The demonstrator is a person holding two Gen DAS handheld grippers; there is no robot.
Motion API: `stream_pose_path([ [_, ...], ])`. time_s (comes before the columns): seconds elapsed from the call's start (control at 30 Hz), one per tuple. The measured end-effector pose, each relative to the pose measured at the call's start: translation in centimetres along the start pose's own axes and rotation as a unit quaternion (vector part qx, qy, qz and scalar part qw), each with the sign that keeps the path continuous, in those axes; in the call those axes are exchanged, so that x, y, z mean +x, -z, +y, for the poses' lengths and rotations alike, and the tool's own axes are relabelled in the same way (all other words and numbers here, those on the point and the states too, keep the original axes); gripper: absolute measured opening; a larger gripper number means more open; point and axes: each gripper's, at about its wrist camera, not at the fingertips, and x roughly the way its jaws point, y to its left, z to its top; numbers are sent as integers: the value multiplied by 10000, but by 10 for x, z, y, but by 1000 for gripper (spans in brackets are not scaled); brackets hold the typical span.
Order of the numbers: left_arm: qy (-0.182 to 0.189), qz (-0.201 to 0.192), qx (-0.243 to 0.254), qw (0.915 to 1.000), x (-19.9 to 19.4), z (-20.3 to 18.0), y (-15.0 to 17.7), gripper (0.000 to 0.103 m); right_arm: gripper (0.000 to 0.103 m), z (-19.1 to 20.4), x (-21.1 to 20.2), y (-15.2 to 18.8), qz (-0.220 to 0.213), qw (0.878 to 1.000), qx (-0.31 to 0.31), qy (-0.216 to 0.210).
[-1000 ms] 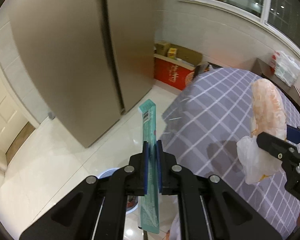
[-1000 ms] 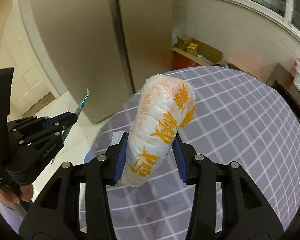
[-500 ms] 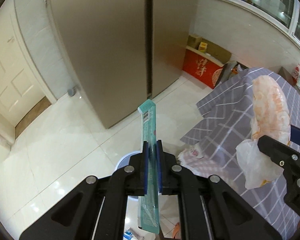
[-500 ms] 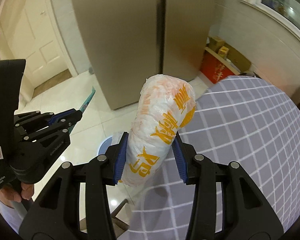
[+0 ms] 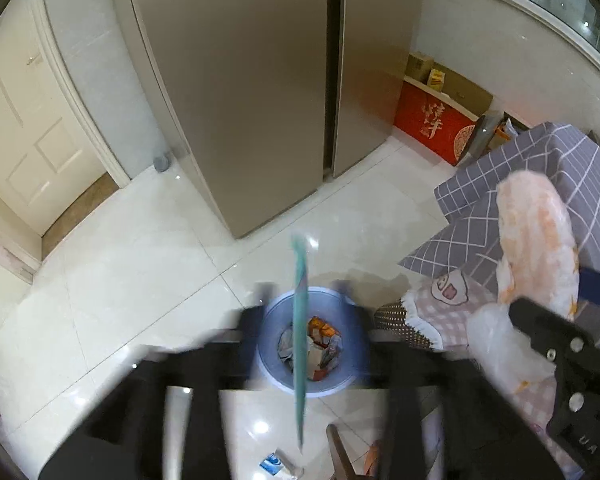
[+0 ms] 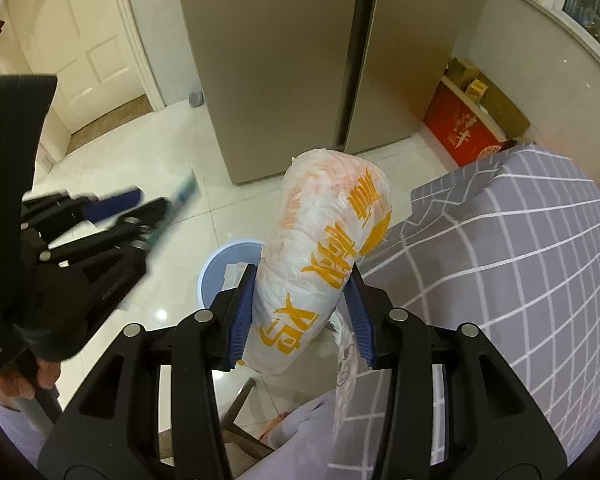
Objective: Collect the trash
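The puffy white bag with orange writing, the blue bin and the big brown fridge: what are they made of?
White bag: thin plastic film, probably; it is crinkled, half see-through and shiny. Blue bin: looks like moulded plastic, one even pale colour with a smooth rounded rim. Fridge: seems to be brushed metal or a metal-look coating, bronze with a soft dull sheen; which one cannot be told.

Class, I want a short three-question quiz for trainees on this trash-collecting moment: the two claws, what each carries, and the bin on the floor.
1. True or false: the right claw is shut on the white bag.
2. What lies in line between the left claw's just-opened jaws?
3. Pick one: the blue bin is A) empty, B) holding trash.

Key: 1 true; 2 the teal wrapper, no longer pinched; 3 B.
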Motion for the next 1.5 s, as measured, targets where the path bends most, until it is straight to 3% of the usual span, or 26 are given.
stream_pose_path([
  [0.5, -51, 502, -372, 9980, 26, 46, 40, 60, 44, 26, 46, 8, 607, 9981, -53, -99],
  [0.6, -133, 536, -423, 9976, 23, 56, 48, 62, 57, 33, 49, 5, 490, 9985, -79, -246],
  [0.63, -162, 533, -437, 9975, 21, 58, 51, 63, 75, 35, 47, 5, 405, 9989, -88, -229],
  [0.67, -181, 531, -449, 9974, 19, 61, 54, 64, 84, 39, 44, 4, 197, 9997, -131, -111],
  [0.73, -234, 514, -483, 9972, 15, 66, 58, 66, 84, 41, 40, 6, 32, 9999, -167, -17],
  [0.83, -263, 503, -533, 9970, 11, 69, 63, 68, 84, 40, 44, 10, 219, 9995, -139, -163],
  [1.13, -268, 455, -527, 9972, -3, 62, 75, 70, 84, 38, 36, 27, 249, 9995, -42, -215],
  [1.5, -121, 147, -319, 9993, -44, 36, 98, 73, 84, 31, -28, 67, -328, 9988, 231, -270],
])
